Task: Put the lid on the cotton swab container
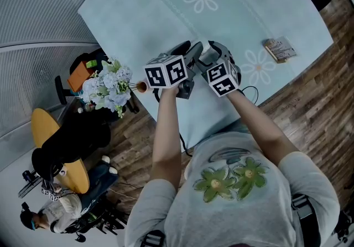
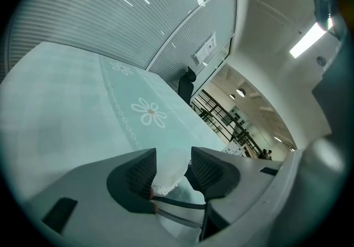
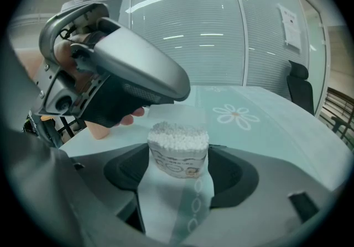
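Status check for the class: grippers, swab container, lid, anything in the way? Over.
Right gripper shut on cotton swab container, top open. Left gripper shut on lid, close beside, not yet on. Nothing seen blocking.

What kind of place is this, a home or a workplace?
Probably an office or lab: glass partition walls with blinds, a black office chair and ceiling strip lights.

The open cotton swab container [image 3: 178,157] stands upright in the right tool [image 3: 179,153], its translucent lid [image 2: 168,169] in the left tool [image 2: 172,158].
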